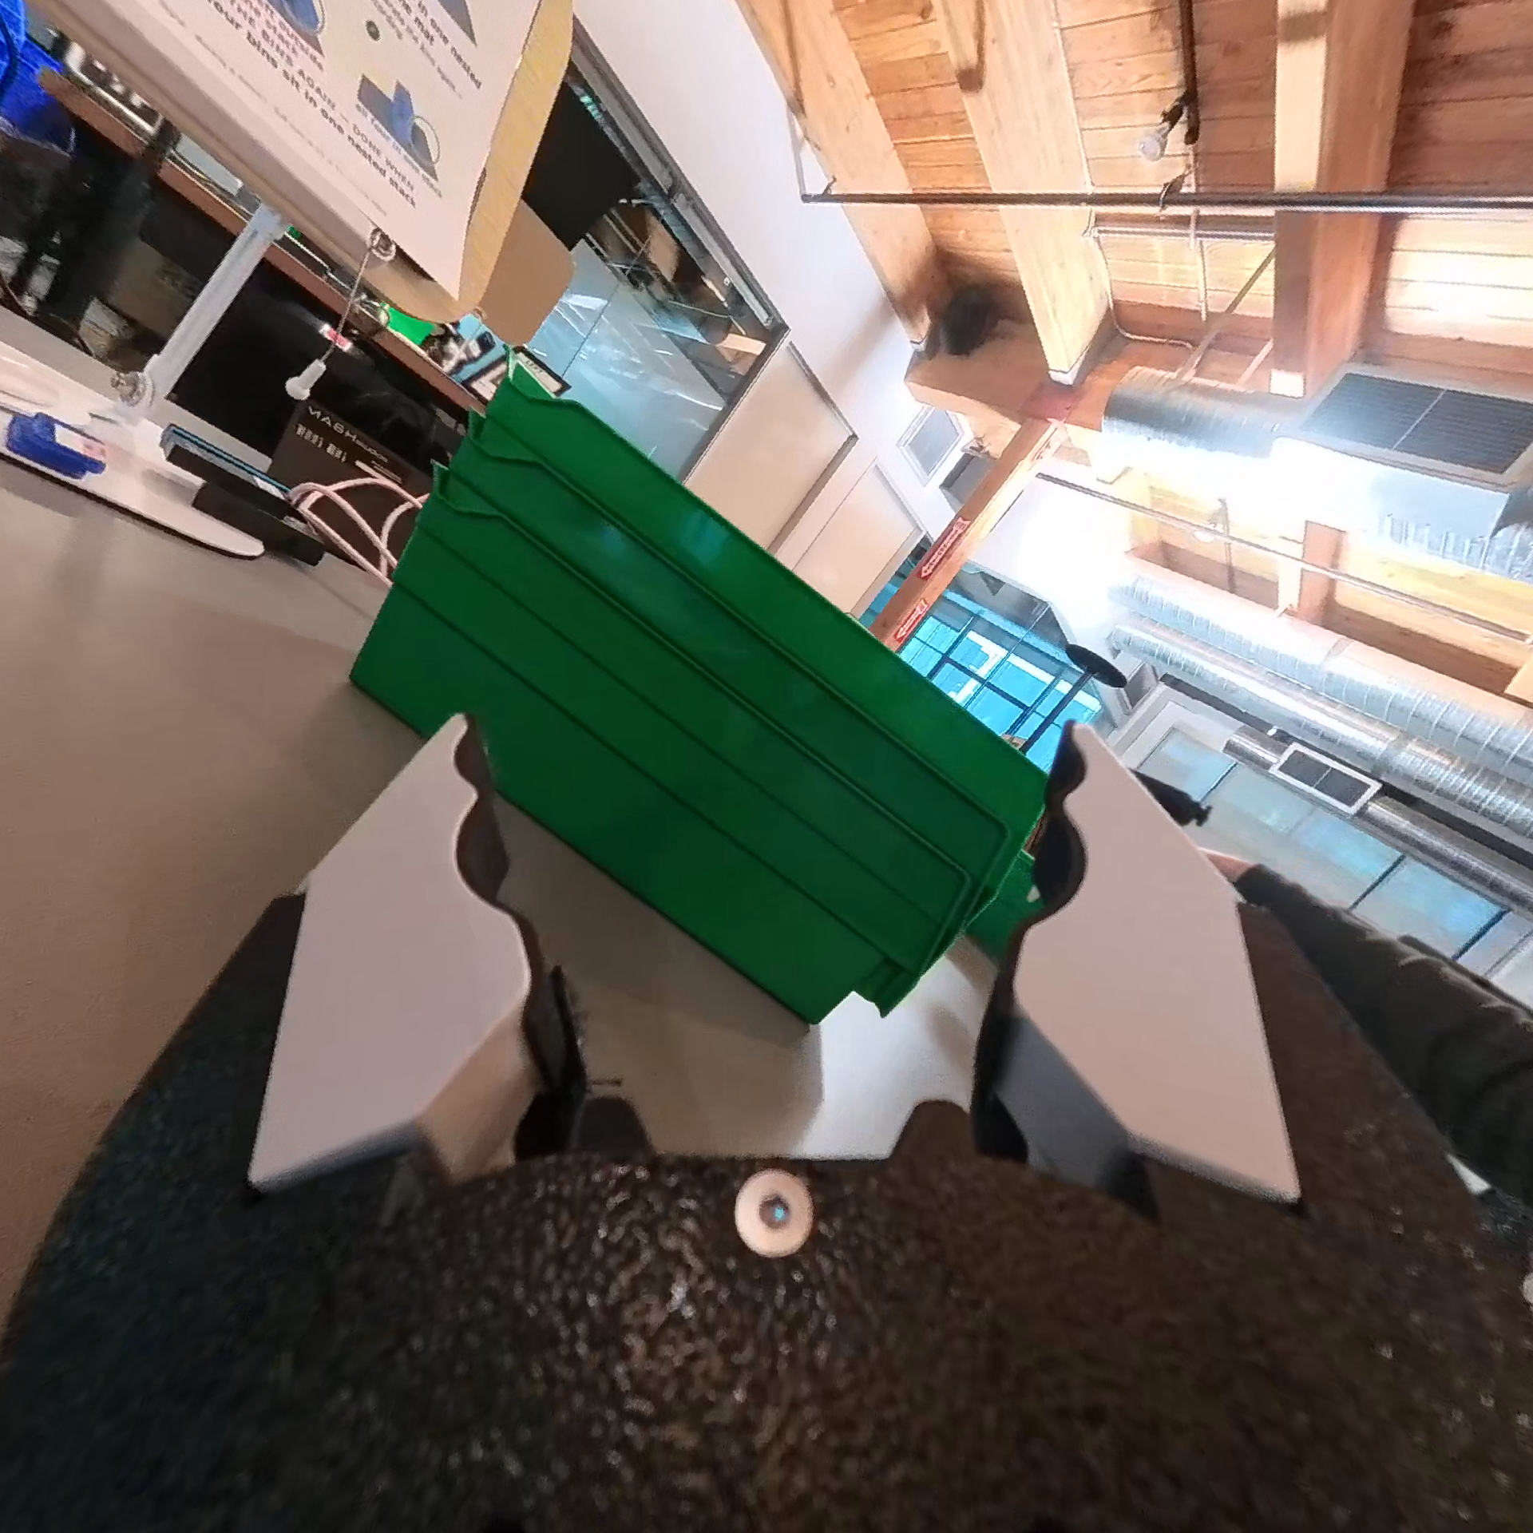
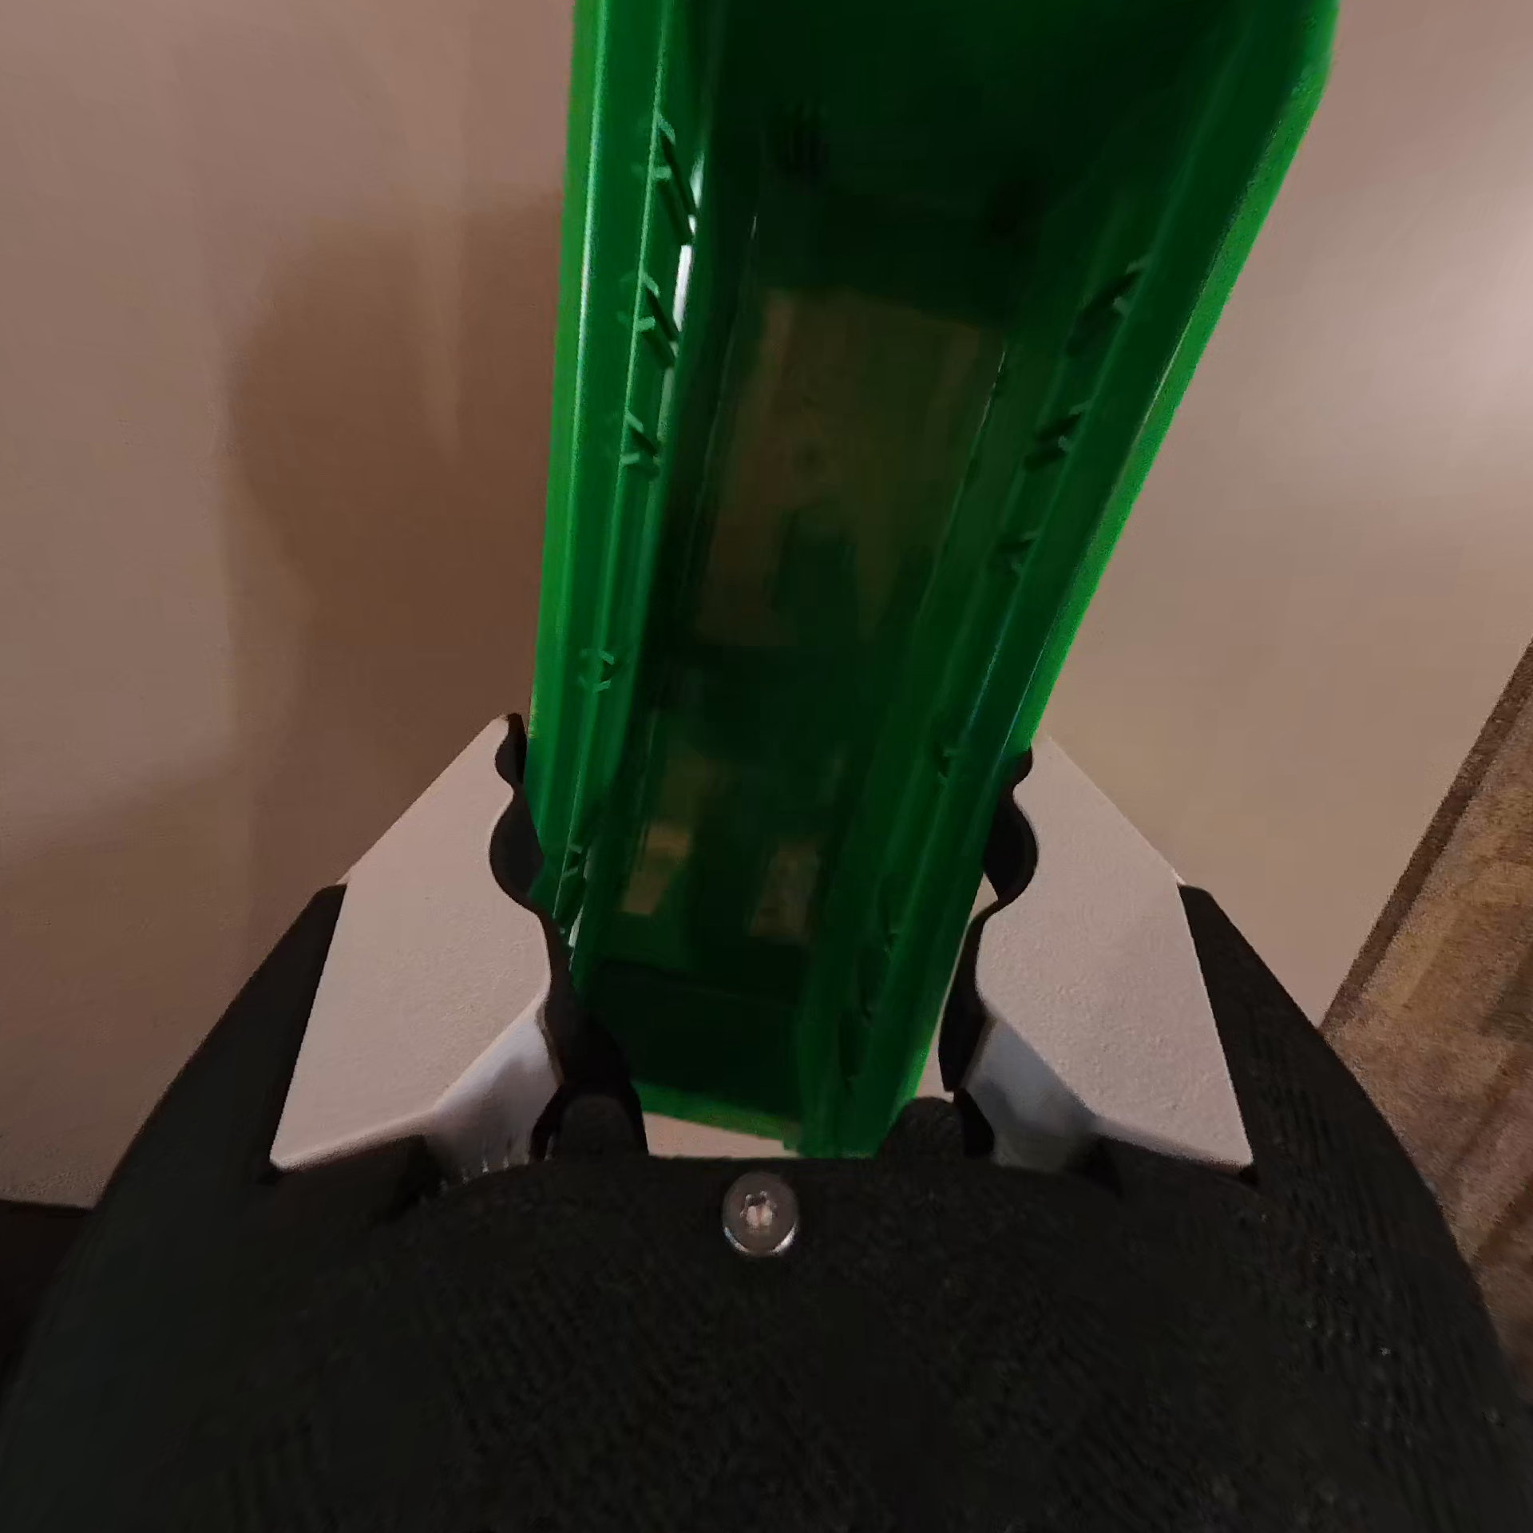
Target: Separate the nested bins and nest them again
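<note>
A stack of several nested green bins (image 1: 664,664) stands on the grey table (image 1: 166,705) in the left wrist view, seen tilted. My left gripper (image 1: 767,730) is open, close to the stack's long side, with its fingertips spread wider than the near corner and not touching it. In the right wrist view my right gripper (image 2: 771,734) is shut across the width of a green bin (image 2: 829,415), both pads against its side walls. That bin reaches away from the gripper over the table (image 2: 249,415). A second nested wall shows along its left side.
At the table's far left are a white board with paper sheets (image 1: 373,124), a white stand (image 1: 207,290), a black box (image 1: 348,448), white cables (image 1: 357,514) and a blue object (image 1: 41,440). A dark sleeve (image 1: 1410,995) is at the right. The floor (image 2: 1452,912) shows past the table's right edge.
</note>
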Action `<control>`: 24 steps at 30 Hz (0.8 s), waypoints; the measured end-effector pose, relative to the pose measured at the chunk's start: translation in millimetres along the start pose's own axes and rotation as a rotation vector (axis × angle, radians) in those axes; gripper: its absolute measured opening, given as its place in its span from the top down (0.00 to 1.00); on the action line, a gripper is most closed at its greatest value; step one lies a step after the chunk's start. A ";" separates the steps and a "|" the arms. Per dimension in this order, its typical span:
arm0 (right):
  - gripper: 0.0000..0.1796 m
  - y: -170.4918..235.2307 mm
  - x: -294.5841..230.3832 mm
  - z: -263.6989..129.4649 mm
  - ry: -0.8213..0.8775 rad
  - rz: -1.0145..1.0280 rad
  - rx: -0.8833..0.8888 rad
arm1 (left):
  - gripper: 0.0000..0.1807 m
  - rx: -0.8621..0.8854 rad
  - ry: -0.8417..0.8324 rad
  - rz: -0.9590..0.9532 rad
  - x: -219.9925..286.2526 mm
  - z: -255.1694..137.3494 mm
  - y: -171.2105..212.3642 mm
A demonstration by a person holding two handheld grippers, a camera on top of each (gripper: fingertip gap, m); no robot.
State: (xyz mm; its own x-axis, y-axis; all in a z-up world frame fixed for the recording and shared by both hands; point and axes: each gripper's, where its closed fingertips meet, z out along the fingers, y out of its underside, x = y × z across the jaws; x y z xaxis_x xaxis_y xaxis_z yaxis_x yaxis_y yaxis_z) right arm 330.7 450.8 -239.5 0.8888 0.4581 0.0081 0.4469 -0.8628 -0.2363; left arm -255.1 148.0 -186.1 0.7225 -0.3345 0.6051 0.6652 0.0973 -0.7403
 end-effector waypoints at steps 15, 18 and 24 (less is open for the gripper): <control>0.11 -69.3 -75.3 -59.0 -0.017 -0.078 0.445 | 0.28 0.026 -0.004 -0.019 -2.5 -1.6 -4.1; 0.11 -85.1 -204.6 -83.5 -0.227 -0.308 0.470 | 0.28 0.026 0.002 -0.029 -2.6 -0.6 -4.2; 0.12 -90.8 -431.9 -85.6 -0.481 -0.635 0.336 | 0.27 0.042 0.030 -0.058 -0.6 -1.5 -6.8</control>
State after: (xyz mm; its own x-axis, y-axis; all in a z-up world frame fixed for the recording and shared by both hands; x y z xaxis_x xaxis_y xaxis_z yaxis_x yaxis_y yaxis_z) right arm -85.1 313.0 -138.3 0.3080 0.9382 -0.1580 0.7232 -0.3388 -0.6018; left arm -260.3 146.1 -181.9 0.6770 -0.3686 0.6371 0.7134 0.1158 -0.6911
